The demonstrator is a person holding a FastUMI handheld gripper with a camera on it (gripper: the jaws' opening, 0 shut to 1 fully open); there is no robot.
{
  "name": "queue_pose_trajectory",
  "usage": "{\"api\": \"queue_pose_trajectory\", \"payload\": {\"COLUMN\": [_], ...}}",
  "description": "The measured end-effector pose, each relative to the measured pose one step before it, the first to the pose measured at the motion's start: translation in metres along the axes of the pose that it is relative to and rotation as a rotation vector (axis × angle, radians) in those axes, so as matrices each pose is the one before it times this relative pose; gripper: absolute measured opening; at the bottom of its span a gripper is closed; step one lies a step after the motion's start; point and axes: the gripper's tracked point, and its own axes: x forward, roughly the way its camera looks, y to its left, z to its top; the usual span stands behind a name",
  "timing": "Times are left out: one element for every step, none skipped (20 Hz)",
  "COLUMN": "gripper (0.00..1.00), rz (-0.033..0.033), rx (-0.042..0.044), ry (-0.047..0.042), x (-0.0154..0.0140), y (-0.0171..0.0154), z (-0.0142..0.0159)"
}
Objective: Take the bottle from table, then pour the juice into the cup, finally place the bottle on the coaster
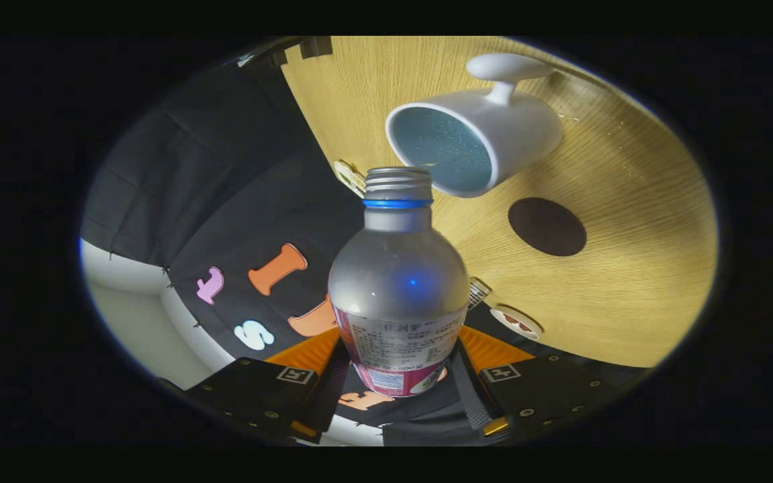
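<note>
My gripper (396,379) is shut on a clear plastic bottle (398,295), held at its labelled lower body between both fingers. The bottle is uncapped, with a blue ring under its threaded neck (398,184), and it is tipped over sideways with the whole view rolled. Its mouth points at the rim of a white mug (474,131) with a blue-grey inside (447,149), which stands on the wooden table (628,268) just beyond the neck. A round dark brown coaster (547,227) lies on the table beside the mug. No liquid stream is visible.
The mug's handle (507,70) points away from the bottle. The table's edge (333,161) runs close behind the bottle, with small clips (519,322) fixed along it. Black cloth wall and a pale floor (138,322) lie past that edge.
</note>
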Motion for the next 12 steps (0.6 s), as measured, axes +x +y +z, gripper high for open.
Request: {"api": "queue_pose_trajectory", "payload": {"gripper": [0.75, 0.76, 0.75, 0.76, 0.75, 0.75, 0.75, 0.75, 0.76, 0.76, 0.76, 0.75], "rz": [-0.00182, -0.00163, -0.00207, -0.00193, 0.00286, 0.00108, -0.00536, -0.00485, -0.00746, -0.00435, -0.00847, -0.00954], "rx": [0.00651, 0.00526, 0.00276, -0.00012, -0.00451, -0.00895, -0.01238, -0.01792, -0.01868, -0.02026, -0.02687, -0.03317], "ry": [-0.00139, -0.00259, -0.00323, -0.00174, 0.00103, 0.00095, -0.00083, -0.00005, -0.00171, -0.00260, -0.00198, -0.00669], "x": [0.00037, 0.00001, 0.00114, 0.00104, -0.00004, 0.00077, -0.00055, 0.00020, 0.00123, -0.00054, 0.00106, 0.00138], "y": [0.00135, 0.00029, -0.00061, -0.00111, -0.00013, -0.00023, -0.00113, -0.00169, -0.00150, -0.00230, -0.00257, -0.00362], "z": [-0.00038, 0.00102, 0.00143, 0.00139, -0.00135, -0.00016, -0.00090, 0.00032, -0.00001, 0.00140, 0.00089, 0.00215]}}
